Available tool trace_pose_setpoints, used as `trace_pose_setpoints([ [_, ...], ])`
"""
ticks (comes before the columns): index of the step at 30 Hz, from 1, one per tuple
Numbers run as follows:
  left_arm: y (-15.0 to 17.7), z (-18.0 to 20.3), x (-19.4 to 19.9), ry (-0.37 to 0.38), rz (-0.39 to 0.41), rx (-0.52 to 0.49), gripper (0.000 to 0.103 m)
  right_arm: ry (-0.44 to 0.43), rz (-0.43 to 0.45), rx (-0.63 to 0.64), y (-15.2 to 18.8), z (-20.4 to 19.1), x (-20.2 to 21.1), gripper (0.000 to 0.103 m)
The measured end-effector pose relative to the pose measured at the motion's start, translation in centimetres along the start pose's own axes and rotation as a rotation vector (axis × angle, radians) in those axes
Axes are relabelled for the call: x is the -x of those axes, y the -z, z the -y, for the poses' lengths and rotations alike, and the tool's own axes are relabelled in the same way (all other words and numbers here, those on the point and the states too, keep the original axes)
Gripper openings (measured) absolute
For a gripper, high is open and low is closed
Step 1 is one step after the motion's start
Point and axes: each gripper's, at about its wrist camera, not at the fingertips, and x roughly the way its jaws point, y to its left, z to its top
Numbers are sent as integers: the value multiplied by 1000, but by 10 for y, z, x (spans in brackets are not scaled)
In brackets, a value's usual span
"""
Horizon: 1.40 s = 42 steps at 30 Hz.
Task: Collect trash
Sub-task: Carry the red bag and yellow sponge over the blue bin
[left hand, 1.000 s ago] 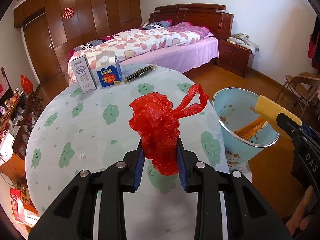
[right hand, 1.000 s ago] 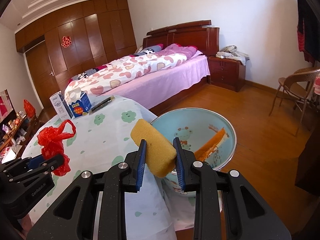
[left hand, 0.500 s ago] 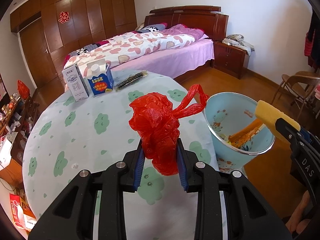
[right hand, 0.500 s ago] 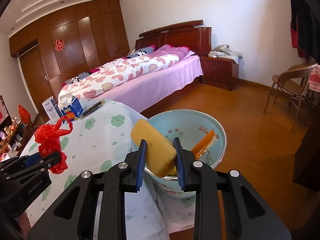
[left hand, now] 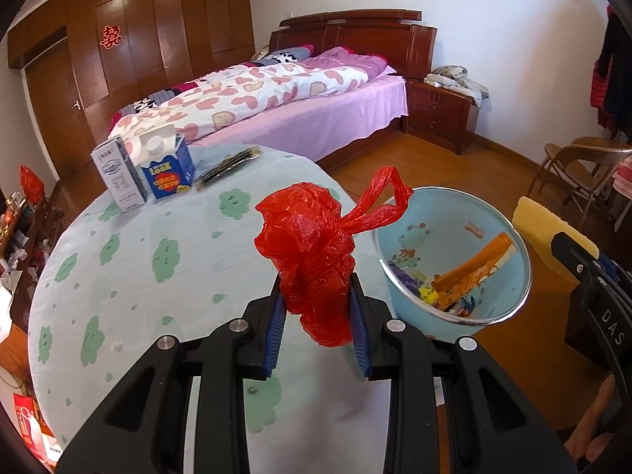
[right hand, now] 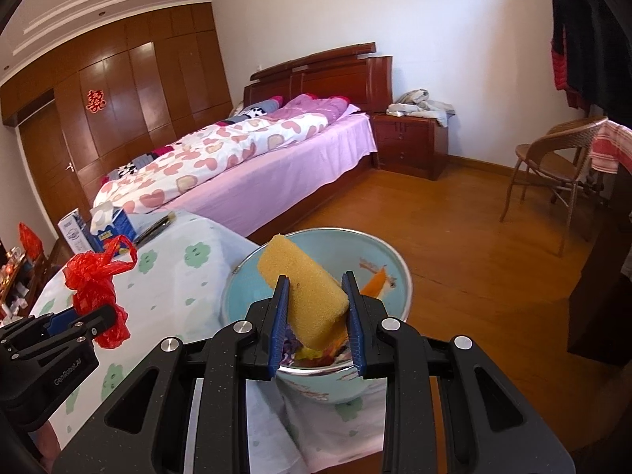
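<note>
**Both grippers loaded beside the bin**

The left gripper (left hand: 316,316) pinches a crumpled red plastic bag (left hand: 312,252) above the round table's green-patterned cloth (left hand: 158,260); the right gripper (right hand: 316,316) clamps a yellow sponge block (right hand: 304,292) over the pale blue metal-rimmed bin (left hand: 517,237); the bin, at the table's edge, holds orange and mixed wrappers (left hand: 470,272).

The red plastic bag (left hand: 312,256) is carried sideways over the table (left hand: 130,260), closer to the blue bin (left hand: 450,260); more of the bin's inside is now seen from the left wrist; the yellow sponge (right hand: 302,292) is brought over the bin's opening.
</note>
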Motion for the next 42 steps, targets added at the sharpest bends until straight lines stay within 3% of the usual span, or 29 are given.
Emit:
trace_pose_setpoints([
  [19,-17,40,-32,90,-29,-28,30,105,14,-33,-10,38,-22,28],
  [26,-23,60,-37,106,-23,-50,30,101,5,-23,-16,50,-33,28],
  [42,-27,91,-73,117,-103,-60,30,106,-30,-56,-23,62,-53,28],
])
